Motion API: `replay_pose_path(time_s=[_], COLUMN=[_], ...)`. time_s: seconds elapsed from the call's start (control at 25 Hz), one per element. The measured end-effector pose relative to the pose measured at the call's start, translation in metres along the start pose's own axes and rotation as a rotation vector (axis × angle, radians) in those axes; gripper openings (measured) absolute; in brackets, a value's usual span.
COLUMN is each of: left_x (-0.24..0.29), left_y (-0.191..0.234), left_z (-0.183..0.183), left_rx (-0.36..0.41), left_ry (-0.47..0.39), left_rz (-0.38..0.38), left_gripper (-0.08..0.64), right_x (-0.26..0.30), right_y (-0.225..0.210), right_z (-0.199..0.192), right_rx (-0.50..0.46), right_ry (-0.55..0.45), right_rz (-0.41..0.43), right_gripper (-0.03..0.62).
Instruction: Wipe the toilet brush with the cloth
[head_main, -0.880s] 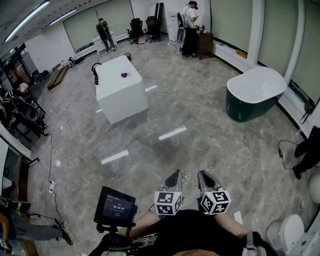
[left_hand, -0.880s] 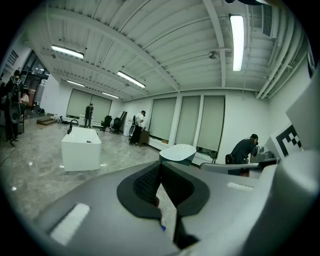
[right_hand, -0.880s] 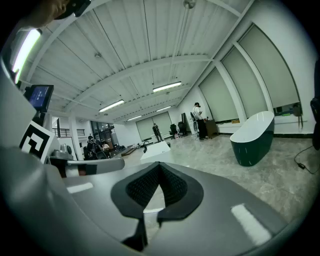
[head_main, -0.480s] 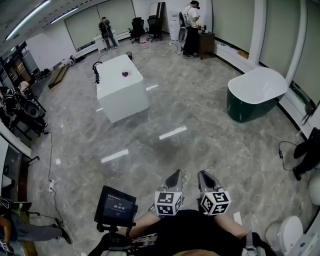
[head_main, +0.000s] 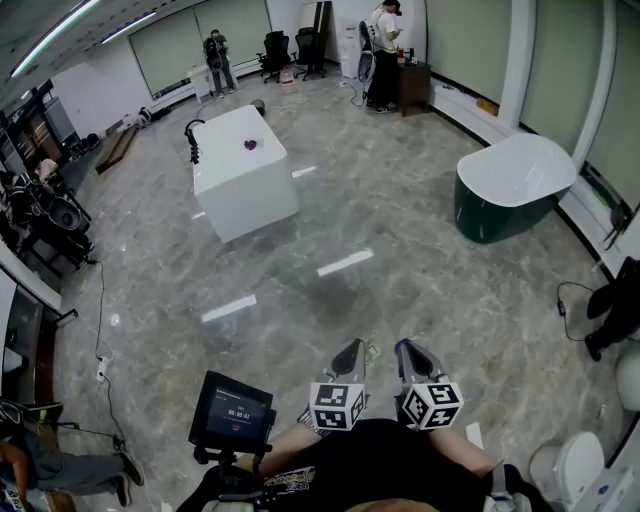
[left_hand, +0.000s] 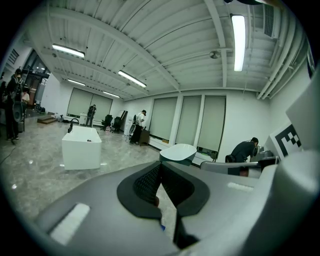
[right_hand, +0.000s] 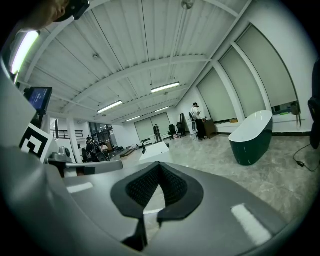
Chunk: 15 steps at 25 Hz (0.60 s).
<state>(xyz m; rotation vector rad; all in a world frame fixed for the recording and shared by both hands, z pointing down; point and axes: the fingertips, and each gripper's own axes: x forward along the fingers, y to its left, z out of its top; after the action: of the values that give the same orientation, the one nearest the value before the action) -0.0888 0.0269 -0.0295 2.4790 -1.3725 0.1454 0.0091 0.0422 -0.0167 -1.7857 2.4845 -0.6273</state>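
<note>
I hold both grippers close to my body, side by side above the floor. The left gripper (head_main: 352, 348) is shut with nothing between its jaws, and the right gripper (head_main: 404, 347) is shut and empty too. Each gripper view shows its dark pads meeting at the tips, left gripper (left_hand: 160, 164) and right gripper (right_hand: 159, 164). Far ahead stands a white block (head_main: 243, 185). A small purple thing (head_main: 248, 146) lies on its top and a black curved thing (head_main: 190, 138) stands at its left end. They are too far off to tell what they are. No brush or cloth is near the grippers.
A dark green bathtub with a white rim (head_main: 510, 185) stands to the right. A white toilet (head_main: 568, 466) is at the lower right, and a screen on a stand (head_main: 232, 412) at my lower left. People (head_main: 382, 50) stand at the far wall. Grey marble floor (head_main: 380, 230) lies between.
</note>
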Motion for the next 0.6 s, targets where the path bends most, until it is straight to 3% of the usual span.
replay_pose_path(time_s=[0.44, 0.6], left_x=[-0.017, -0.016], left_y=[0.016, 0.035], left_z=[-0.017, 0.004], left_rx=[-0.065, -0.065], left_ry=[0.005, -0.024], left_rz=[-0.026, -0.034], left_gripper=[0.003, 0.003], right_x=[-0.004, 0.007], right_y=[0.022, 0.035], right_z=[-0.018, -0.002], right_rx=[-0.040, -0.066], right_ry=[0.028, 0.008], right_rz=[-0.022, -0.033], right_gripper=[0.005, 0.005])
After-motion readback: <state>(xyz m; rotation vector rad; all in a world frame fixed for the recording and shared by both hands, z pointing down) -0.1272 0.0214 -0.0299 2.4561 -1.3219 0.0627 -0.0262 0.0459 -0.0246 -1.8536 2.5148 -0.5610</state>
